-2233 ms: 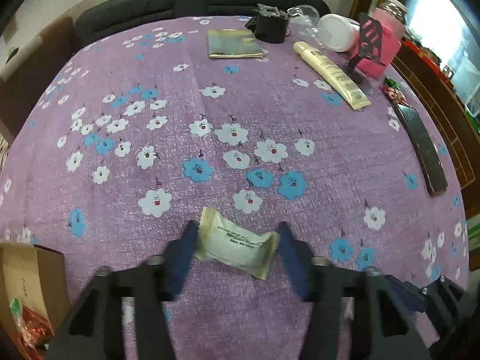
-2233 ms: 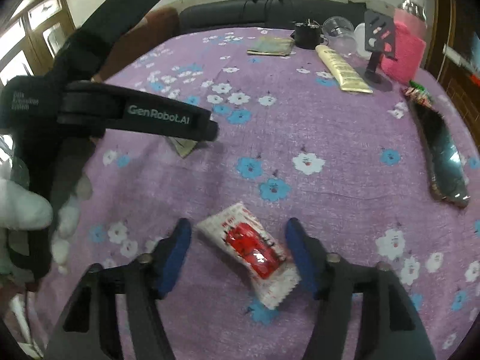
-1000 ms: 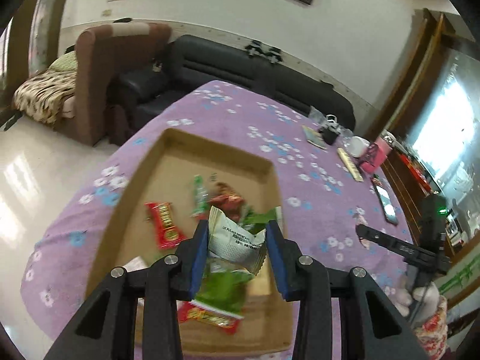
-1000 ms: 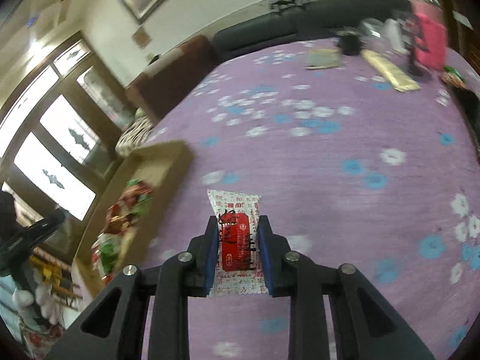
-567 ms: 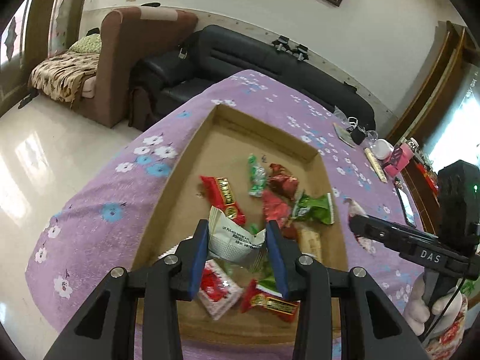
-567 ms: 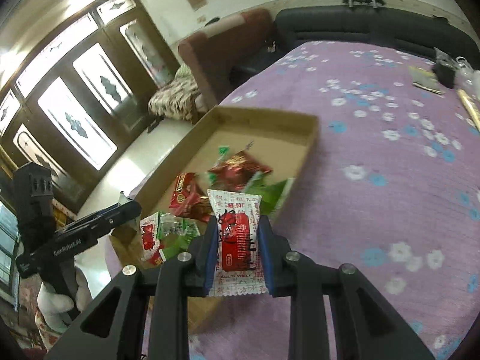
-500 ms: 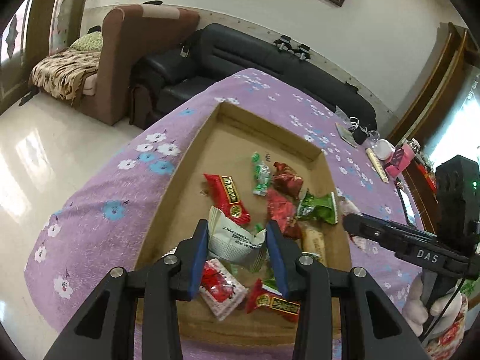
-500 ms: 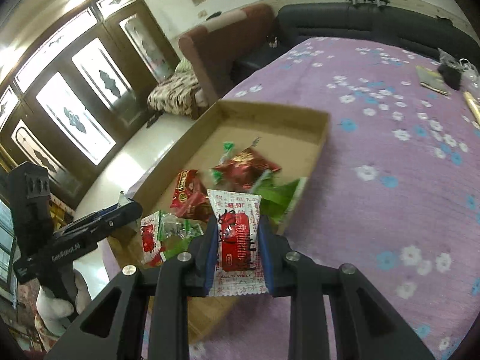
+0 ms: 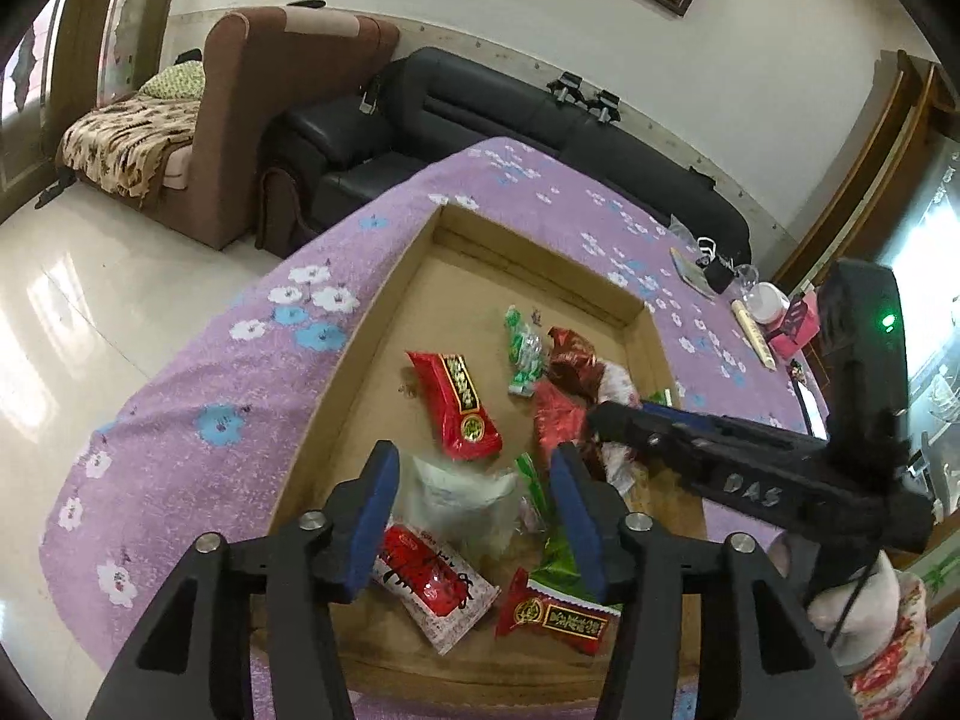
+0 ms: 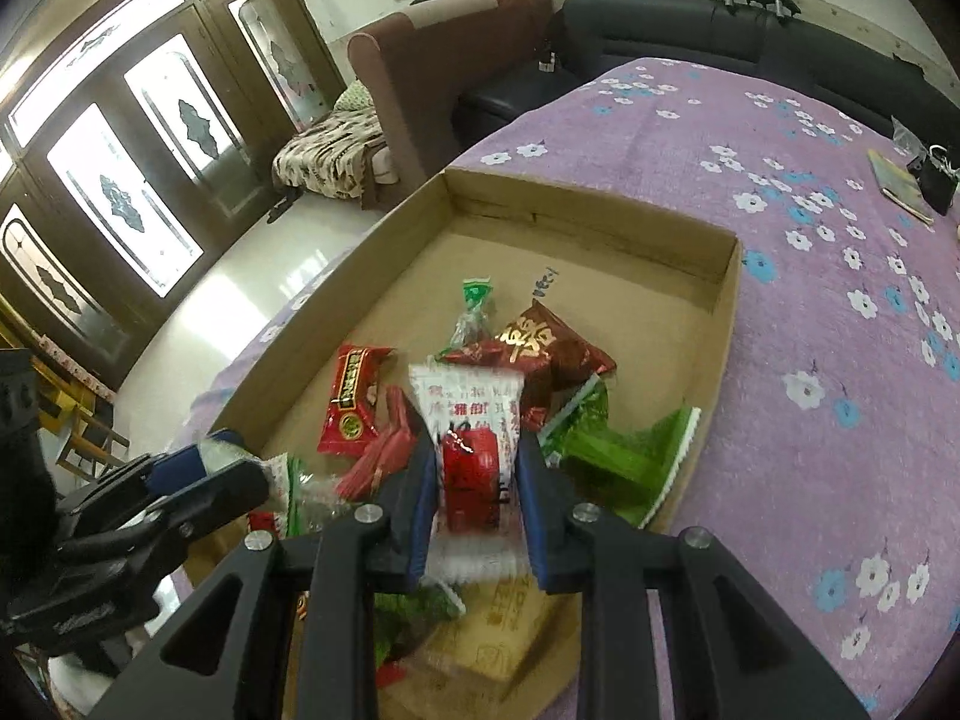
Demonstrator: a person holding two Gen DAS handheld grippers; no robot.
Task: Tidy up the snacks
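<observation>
A shallow cardboard box (image 9: pixel 534 252) lies on the purple flowered tablecloth and holds several wrapped snacks, among them a red packet (image 9: pixel 459 402) and a green one (image 9: pixel 523 348). My left gripper (image 9: pixel 473 468) hangs over the box's near end and its jaws are opening. A white snack packet (image 9: pixel 462 498) shows blurred between them, free of both pads, just above the pile. My right gripper (image 10: pixel 474 444) is shut on a red-and-white snack packet (image 10: pixel 471 402) above the box (image 10: pixel 588 216). It reaches in from the right in the left wrist view, right gripper (image 9: pixel 600 417).
The table edge runs close along the box's left side, with tiled floor beyond. A black sofa (image 9: pixel 480 102) and a brown armchair (image 9: pixel 288 78) stand behind the table. A pink container (image 9: pixel 795 330), a tube and a dark flat object sit at the far right of the table.
My left jaws have spread apart and the white packet has dropped from between them toward the pile. My right gripper has carried its red-and-white packet farther in over the box.
</observation>
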